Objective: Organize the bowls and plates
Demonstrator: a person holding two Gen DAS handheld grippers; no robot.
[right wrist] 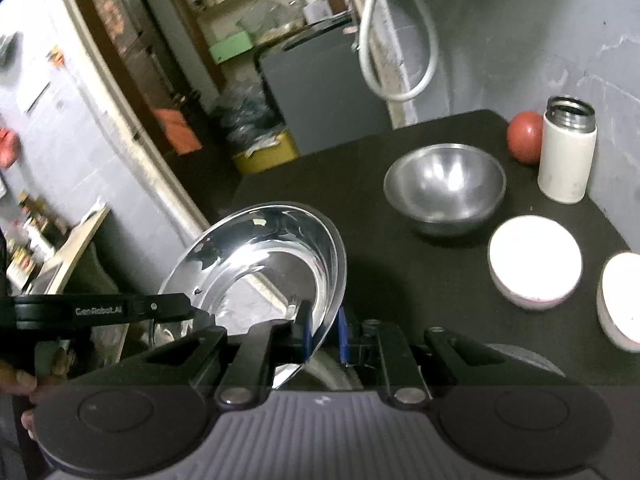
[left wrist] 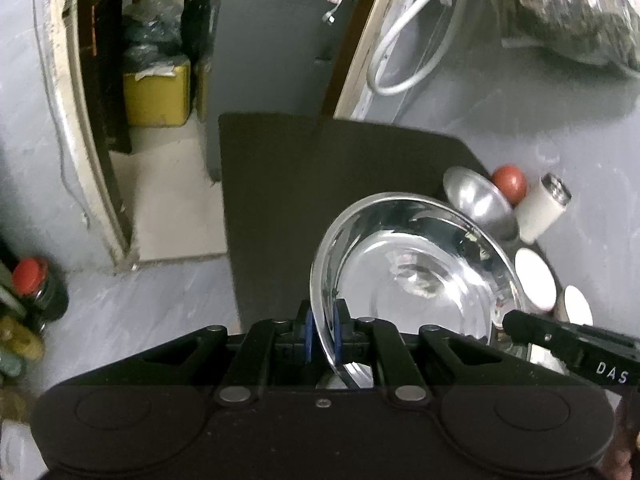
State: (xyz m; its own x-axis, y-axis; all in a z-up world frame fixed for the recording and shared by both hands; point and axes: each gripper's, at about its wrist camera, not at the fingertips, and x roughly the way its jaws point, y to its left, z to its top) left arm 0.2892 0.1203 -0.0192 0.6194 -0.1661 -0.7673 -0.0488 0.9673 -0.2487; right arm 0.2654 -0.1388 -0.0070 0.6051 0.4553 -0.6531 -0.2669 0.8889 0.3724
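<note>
You hold one shiny round steel plate (left wrist: 416, 276) tilted, both the left gripper (left wrist: 321, 330) and the right gripper (right wrist: 322, 330) clamped on its rim. Uneven pull may slip it onto the steel bowl (right wrist: 444, 188) at frame right.

steel plate (left wrist: 416, 276): near rim hidden behind the left gripper (left wrist: 321, 334) body in the left wrist view; underside not visible
right gripper (left wrist: 568, 344): only one black arm enters the left wrist view, cut off by the right edge; its fingertips are hidden behind the plate
steel bowl (left wrist: 478, 202): lower part hidden behind the plate rim in the left wrist view
white bowl at right (right wrist: 622, 300): cut off by the right edge in the right wrist view
hand (right wrist: 24, 384): only fingers show at the left edge
shelf items (right wrist: 276, 12): blurred; too small to tell
</note>
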